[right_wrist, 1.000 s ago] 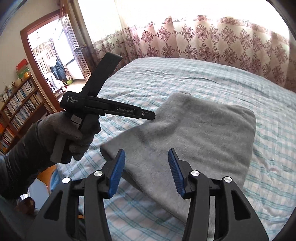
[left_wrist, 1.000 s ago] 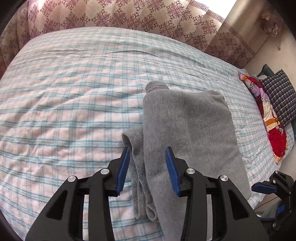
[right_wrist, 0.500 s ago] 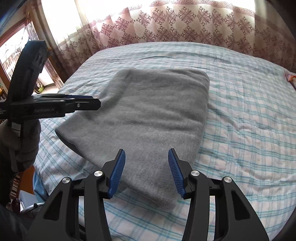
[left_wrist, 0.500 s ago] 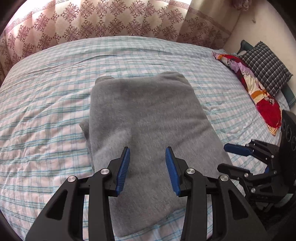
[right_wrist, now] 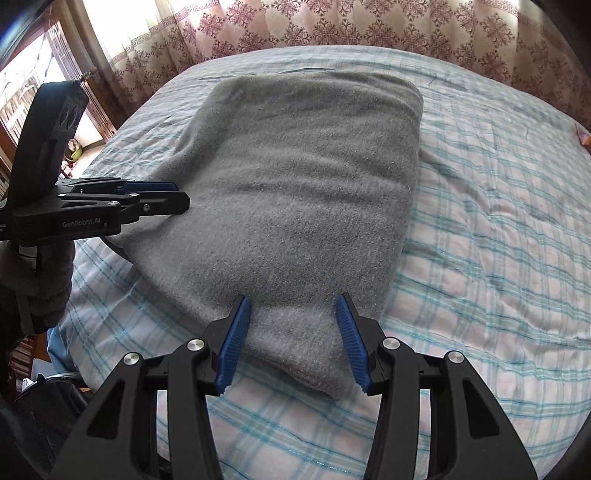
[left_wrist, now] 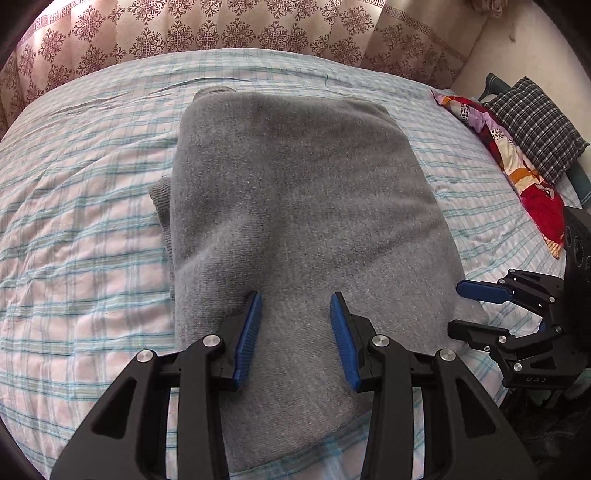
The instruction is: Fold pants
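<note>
Pants (left_wrist: 303,206), grey and folded into a thick rectangle, lie on the checked bed (left_wrist: 81,229). Left claw (left_wrist: 295,334) hovers released over their near end; right claw (right_wrist: 291,334), also released and grasping nothing, straddles the near corner beside it.

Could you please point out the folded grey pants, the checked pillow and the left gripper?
folded grey pants (left_wrist: 295,192), left wrist view, top layer's middle.
checked pillow (left_wrist: 535,125), left wrist view, its face.
left gripper (left_wrist: 295,332), left wrist view, between fingertips.

Checked bed (left_wrist: 92,229) (rumpled) before sunlit patterned curtain (right_wrist: 332,26).
</note>
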`<action>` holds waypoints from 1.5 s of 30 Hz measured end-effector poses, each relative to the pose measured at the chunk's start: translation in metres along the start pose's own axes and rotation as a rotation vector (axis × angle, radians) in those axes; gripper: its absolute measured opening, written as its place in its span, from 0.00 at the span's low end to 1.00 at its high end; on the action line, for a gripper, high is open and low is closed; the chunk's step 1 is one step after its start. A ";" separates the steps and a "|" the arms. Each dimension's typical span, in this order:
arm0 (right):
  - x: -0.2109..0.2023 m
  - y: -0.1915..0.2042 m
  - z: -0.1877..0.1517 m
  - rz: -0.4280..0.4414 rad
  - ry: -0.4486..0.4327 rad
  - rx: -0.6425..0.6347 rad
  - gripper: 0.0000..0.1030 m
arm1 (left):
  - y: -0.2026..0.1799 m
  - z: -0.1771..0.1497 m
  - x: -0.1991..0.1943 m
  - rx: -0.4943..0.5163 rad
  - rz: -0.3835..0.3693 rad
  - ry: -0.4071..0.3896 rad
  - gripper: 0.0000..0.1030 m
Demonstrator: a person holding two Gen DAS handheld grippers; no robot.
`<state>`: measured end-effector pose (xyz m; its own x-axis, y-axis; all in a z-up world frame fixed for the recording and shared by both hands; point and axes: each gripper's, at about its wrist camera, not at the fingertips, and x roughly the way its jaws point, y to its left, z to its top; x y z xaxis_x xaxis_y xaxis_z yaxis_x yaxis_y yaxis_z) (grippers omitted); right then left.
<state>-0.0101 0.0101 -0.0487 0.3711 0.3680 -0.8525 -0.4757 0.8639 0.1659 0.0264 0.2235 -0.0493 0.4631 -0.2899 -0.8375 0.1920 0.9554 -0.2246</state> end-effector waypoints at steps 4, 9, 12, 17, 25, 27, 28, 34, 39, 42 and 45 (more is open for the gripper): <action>-0.003 0.001 0.003 0.000 -0.004 -0.008 0.48 | -0.006 -0.005 -0.001 0.034 0.027 -0.028 0.40; -0.021 -0.012 0.025 0.013 -0.070 0.038 0.47 | -0.010 -0.006 0.000 0.046 0.044 -0.043 0.40; -0.026 -0.022 0.049 -0.022 -0.114 0.060 0.47 | -0.009 -0.005 0.000 0.042 0.041 -0.042 0.40; -0.014 -0.041 0.090 -0.076 -0.166 0.082 0.47 | -0.010 -0.005 0.000 0.034 0.033 -0.038 0.40; 0.031 -0.062 0.147 -0.106 -0.162 0.129 0.47 | -0.008 -0.006 -0.002 0.027 0.025 -0.038 0.40; 0.045 -0.065 0.157 -0.119 -0.149 0.129 0.47 | -0.007 -0.006 -0.002 0.026 0.020 -0.038 0.40; 0.051 -0.067 0.161 -0.119 -0.142 0.130 0.47 | -0.006 -0.006 -0.002 0.025 0.018 -0.038 0.40; 0.080 -0.071 0.174 -0.140 -0.103 0.127 0.47 | -0.003 -0.006 -0.001 0.021 0.006 -0.039 0.40; 0.100 -0.073 0.179 -0.152 -0.078 0.132 0.47 | -0.001 -0.007 0.000 0.022 0.001 -0.043 0.40; 0.105 -0.074 0.181 -0.157 -0.074 0.130 0.47 | -0.002 -0.007 -0.001 0.024 0.001 -0.043 0.40; 0.109 -0.074 0.184 -0.160 -0.066 0.126 0.47 | -0.003 -0.007 -0.001 0.024 0.003 -0.042 0.40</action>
<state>0.2123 0.0494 -0.0628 0.4873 0.2409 -0.8394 -0.3045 0.9477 0.0951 0.0197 0.2215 -0.0515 0.4998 -0.2900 -0.8162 0.2113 0.9546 -0.2098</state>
